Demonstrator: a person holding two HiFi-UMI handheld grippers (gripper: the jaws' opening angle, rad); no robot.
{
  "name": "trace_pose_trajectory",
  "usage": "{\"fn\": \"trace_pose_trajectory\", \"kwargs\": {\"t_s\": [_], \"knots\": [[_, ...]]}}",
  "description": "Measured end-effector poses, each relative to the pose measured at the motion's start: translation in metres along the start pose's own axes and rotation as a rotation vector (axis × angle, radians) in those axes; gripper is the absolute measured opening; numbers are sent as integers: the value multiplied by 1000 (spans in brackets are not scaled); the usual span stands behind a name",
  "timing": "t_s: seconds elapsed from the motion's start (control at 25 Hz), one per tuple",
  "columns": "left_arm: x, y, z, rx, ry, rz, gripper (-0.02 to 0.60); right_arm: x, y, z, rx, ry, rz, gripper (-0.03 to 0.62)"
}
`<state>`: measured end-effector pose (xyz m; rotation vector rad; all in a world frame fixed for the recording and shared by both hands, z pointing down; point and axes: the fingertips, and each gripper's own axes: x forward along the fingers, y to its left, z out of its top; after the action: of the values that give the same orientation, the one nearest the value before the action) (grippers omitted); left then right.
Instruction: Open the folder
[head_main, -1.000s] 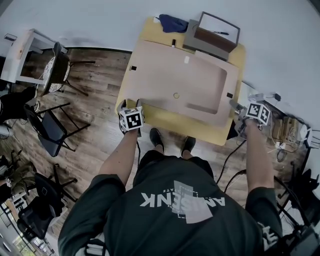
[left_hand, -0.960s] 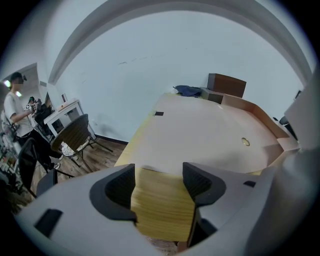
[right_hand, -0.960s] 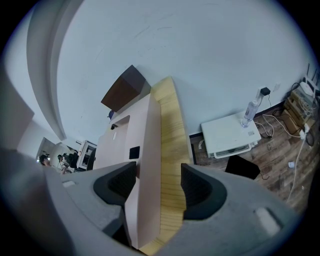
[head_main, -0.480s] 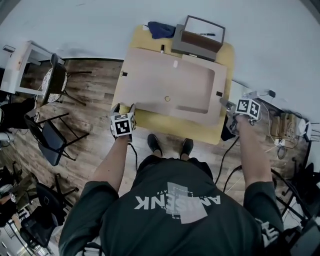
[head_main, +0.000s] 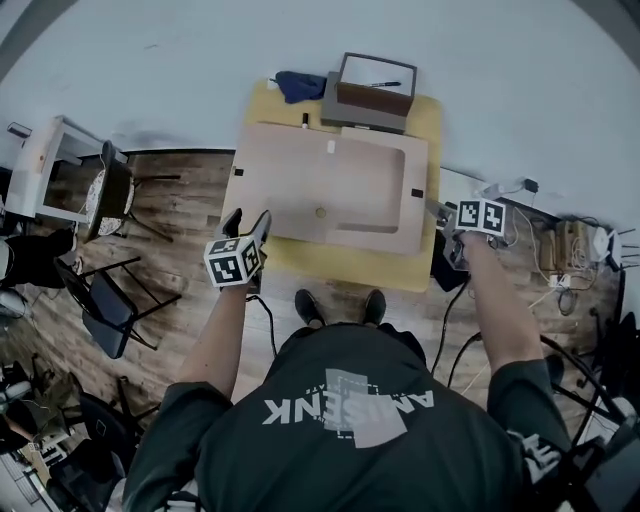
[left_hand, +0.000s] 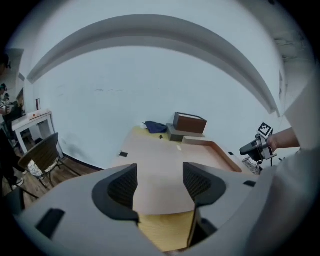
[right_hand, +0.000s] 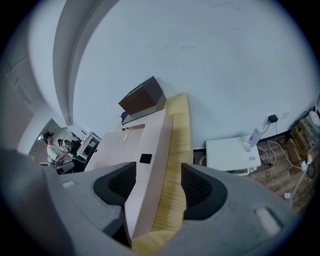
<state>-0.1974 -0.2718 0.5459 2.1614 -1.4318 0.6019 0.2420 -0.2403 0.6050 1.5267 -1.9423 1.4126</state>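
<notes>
A large pale pink folder (head_main: 330, 190) lies shut and flat on the yellow table (head_main: 340, 262). My left gripper (head_main: 247, 222) hangs above and just off the table's front left corner, clear of the folder. Its jaws have just been opening and stand open with nothing between them (left_hand: 160, 185); the folder (left_hand: 165, 165) shows beyond them. My right gripper (head_main: 437, 212) is at the folder's right edge. In the right gripper view it (right_hand: 152, 187) is open, and the folder's edge (right_hand: 145, 150) runs between the pads, close to the left one.
A brown box (head_main: 372, 95) on a grey tray and a blue cloth (head_main: 295, 85) sit at the table's far edge. Chairs (head_main: 110, 180) stand on the wooden floor to the left. Cables and a power strip (head_main: 570, 245) lie to the right, near a white box (right_hand: 232, 152).
My left gripper has lifted off the folder's front left corner and drawn back toward the person. The right gripper has risen slightly and stays at the right edge.
</notes>
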Motion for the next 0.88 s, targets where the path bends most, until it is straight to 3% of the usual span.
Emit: {"fn": "trace_pose_trajectory", "kwargs": {"t_s": [0.32,0.56,0.88], "knots": [[-30,-55,69,69,-169,-125,275,-64,44,37,-174,-143,44,272],[-48,-106,115,133,-219,-290,219,-116,97,71,-293,-273,117,272],[-83,-143,176,156,-341,-368,215,-188,150,106,-425,-465,142,272]]}}
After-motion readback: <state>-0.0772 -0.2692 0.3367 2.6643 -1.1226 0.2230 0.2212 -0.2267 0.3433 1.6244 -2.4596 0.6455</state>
